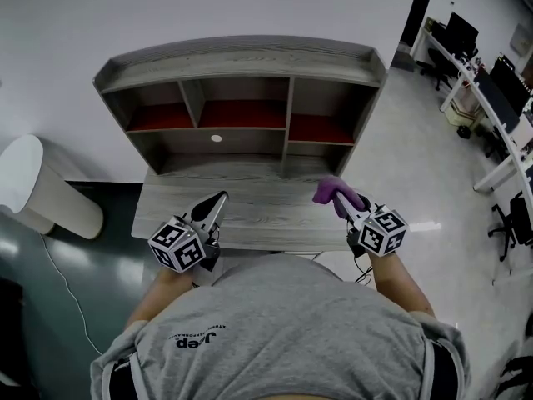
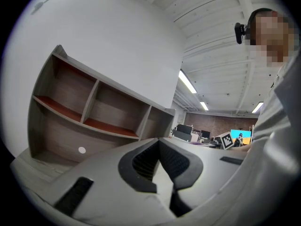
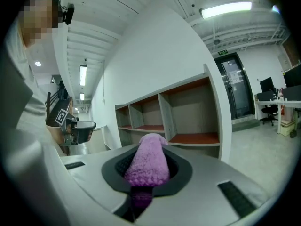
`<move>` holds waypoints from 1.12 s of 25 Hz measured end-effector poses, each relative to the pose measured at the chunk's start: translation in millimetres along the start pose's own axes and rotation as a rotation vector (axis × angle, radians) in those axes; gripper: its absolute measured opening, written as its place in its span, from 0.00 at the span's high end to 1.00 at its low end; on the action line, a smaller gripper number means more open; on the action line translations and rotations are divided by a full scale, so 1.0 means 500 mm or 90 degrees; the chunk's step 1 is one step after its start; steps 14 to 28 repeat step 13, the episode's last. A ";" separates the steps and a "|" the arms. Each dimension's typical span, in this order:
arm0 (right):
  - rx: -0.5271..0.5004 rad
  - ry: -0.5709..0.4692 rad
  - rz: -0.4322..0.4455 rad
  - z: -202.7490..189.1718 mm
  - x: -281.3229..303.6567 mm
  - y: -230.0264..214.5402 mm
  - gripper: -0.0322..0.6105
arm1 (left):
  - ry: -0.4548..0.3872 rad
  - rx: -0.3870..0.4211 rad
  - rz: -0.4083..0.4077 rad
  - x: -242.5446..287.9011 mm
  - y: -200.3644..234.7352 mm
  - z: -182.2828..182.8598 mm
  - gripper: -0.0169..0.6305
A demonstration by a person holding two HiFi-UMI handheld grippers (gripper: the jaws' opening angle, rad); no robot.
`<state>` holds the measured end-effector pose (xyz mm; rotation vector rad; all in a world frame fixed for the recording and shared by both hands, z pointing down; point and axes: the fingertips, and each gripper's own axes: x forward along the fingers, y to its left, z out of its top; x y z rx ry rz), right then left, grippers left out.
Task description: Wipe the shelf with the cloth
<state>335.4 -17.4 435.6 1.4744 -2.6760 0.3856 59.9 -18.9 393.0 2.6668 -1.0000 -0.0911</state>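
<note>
On my right gripper (image 1: 346, 207) the jaws clamp the purple cloth (image 1: 334, 191) before the shelf (image 1: 241, 60); left gripper (image 1: 219, 200) jaws together, empty.

- Plain white wall (image 1: 250, 7) at the back.
- Glossy pale grey floor (image 1: 425, 140) on the right, with a dark teal floor strip (image 1: 58, 265) on the left.
- White office desks (image 1: 450, 61) with black monitors (image 1: 497, 98) and a black swivel chair (image 1: 510, 222) at the right.
- White rounded cylinder (image 1: 37, 186) standing at the far left.
- Long white ceiling tube light (image 3: 225, 9), lit.
- Dark-framed glass door (image 3: 233, 86).

Bright, even light from ceiling strip lamps (image 3: 225, 9) leaves soft shadows inside the shelf (image 1: 241, 61); both gripper views bulge, corners black.
</note>
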 end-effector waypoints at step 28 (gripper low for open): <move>-0.018 0.010 0.004 0.000 0.003 0.000 0.86 | -0.010 -0.013 0.005 0.004 0.008 -0.003 0.95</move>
